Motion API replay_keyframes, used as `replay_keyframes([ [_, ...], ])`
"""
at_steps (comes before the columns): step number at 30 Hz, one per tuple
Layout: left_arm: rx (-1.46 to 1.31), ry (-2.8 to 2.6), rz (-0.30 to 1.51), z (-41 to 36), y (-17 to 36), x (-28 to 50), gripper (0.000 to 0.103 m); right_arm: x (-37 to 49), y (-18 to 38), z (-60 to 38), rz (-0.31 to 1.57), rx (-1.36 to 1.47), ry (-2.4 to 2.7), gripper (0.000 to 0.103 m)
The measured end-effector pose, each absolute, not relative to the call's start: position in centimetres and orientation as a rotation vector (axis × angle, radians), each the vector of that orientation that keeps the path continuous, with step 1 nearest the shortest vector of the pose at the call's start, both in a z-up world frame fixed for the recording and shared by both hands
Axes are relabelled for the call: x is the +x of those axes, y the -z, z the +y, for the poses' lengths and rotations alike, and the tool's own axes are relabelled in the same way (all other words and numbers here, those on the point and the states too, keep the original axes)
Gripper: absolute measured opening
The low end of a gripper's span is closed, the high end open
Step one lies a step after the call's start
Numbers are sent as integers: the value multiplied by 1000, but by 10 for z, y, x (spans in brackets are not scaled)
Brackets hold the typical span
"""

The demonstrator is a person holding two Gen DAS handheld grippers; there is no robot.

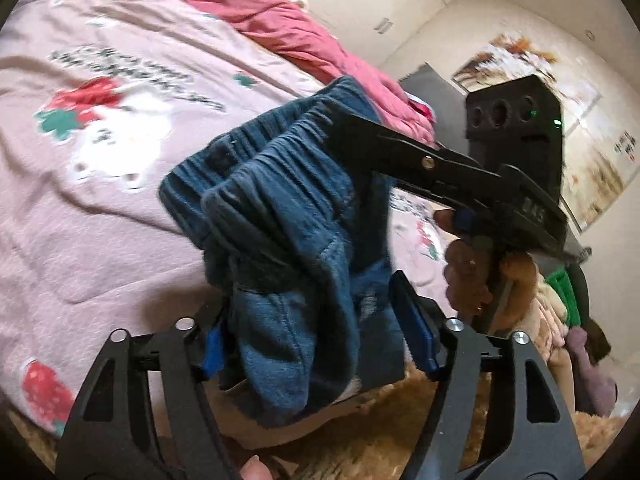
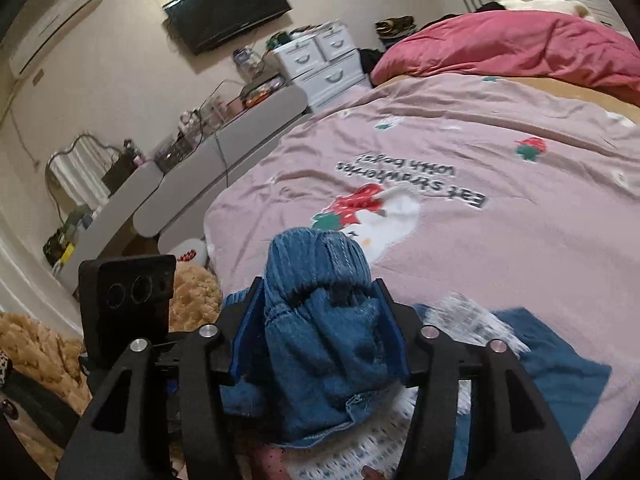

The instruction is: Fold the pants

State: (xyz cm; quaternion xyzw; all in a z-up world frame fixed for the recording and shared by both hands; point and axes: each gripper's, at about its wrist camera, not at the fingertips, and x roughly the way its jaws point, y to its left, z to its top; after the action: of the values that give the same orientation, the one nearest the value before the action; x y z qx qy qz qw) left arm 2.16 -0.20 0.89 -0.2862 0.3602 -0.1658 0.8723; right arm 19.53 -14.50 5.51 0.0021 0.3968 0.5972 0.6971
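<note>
Both claws are carrying the same bundle: the left gripper point(image 1: 316, 336) is straddling a hanging fold of the blue corduroy pants point(image 1: 288, 232), its blue pads point(image 1: 420, 328) standing wide with cloth filling most of the gap, though whether both pads are actually pressing cannot be told from its own view; the right gripper point(image 2: 320, 320) is pinching the gathered elastic waistband point(image 2: 316, 264) between its pads, and it is showing again in the left wrist view as a dark claw point(image 1: 360, 136) biting the waistband's edge from the right. The pants are being held up in the air just above the near part of the bed, bunched rather than flat, the waistband uppermost and the rest drooping below, so their long axis is running roughly up and down for now. Judging by this, the step in hand is lifting and gathering the garment before laying it out; the next move is likely calling for the two claws to draw apart, stretch the waistband, and lower the legs straight onto the pink strawberry-print bedspread point(image 2: 500, 240). Near the right claw another blue garment point(image 2: 560, 372) is lying flat on that spread. Farther off, a rose duvet point(image 2: 520, 48) is heaped at the bed's far end, and a white drawer chest point(image 2: 320, 60) is standing beneath a wall-mounted television point(image 2: 228, 8).
</note>
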Motion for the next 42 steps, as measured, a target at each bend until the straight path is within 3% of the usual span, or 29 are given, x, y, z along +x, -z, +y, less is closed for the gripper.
replay_keyframes([
  [4, -455, 389, 728, -34, -16, 19, 65, 209, -48, -188, 887, 148, -1262, 72],
  [15, -160, 512, 850, -99, 20, 15, 67, 199, -12, -241, 955, 114, -1012, 73],
  [21, -194, 524, 864, -89, 22, 18, 67, 181, 14, -237, 960, -198, -826, 71],
  [24, -205, 523, 861, -81, 19, 11, 67, 183, 23, -242, 980, -163, -818, 71],
  [30, -233, 482, 826, -68, 1, 12, 68, 184, 9, -260, 962, -40, -832, 72],
  [42, -206, 368, 837, -43, -14, 28, 76, 132, -30, -282, 811, -50, -795, 81],
])
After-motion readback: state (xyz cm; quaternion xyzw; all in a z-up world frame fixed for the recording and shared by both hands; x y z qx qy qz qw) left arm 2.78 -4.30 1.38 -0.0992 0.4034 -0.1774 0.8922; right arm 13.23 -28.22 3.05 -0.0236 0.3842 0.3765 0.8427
